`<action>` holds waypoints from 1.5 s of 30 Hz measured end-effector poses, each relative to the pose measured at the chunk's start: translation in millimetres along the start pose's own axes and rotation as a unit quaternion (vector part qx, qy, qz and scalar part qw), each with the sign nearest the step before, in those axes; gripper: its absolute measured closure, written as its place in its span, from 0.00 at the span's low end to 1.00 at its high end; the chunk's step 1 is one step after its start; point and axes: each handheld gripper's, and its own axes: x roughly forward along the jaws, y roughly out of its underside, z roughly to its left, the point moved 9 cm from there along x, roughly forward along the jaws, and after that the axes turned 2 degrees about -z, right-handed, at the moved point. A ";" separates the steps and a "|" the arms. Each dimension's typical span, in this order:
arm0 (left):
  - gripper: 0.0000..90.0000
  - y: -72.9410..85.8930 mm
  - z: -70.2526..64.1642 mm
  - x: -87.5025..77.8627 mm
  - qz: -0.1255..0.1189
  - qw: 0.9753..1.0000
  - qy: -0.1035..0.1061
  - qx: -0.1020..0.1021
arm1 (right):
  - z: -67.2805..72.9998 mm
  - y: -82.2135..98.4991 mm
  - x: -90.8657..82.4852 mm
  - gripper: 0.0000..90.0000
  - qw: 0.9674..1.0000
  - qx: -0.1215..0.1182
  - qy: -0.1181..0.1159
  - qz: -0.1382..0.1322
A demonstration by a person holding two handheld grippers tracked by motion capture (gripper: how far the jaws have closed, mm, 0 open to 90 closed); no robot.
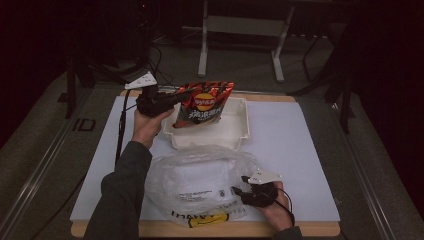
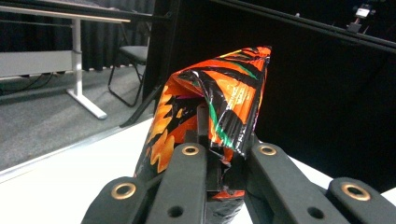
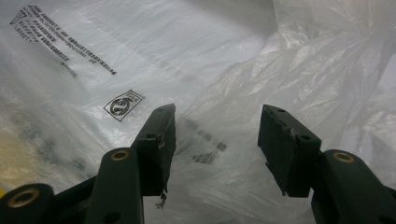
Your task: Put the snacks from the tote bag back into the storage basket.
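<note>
Glossy, crinkled foil chip bag — thin, translucent, wrinkled plastic bag — smooth white plastic tray.

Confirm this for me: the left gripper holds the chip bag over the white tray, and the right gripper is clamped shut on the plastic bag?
Not quite. The right gripper is open at the plastic bag, as the right gripper view shows. The left gripper does hold the chip bag over the white tray.

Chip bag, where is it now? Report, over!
Left tongs shut on chip bag, held above white tray. Right tongs open at clear plastic bag. Nothing in the way.
</note>
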 end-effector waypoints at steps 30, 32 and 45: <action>0.98 25.8 34.0 29.1 0.027 0.999 -0.019 -0.032 | -0.4 1.3 -0.8 0.51 1.000 0.004 -0.002 -0.002; 0.98 27.0 35.6 30.0 0.028 0.999 -0.020 -0.034 | -0.4 1.3 -0.8 0.51 1.000 0.005 -0.002 -0.002; 0.98 35.5 42.6 37.2 0.039 0.998 -0.022 -0.045 | -0.5 2.0 -1.2 0.51 1.000 0.008 -0.003 -0.001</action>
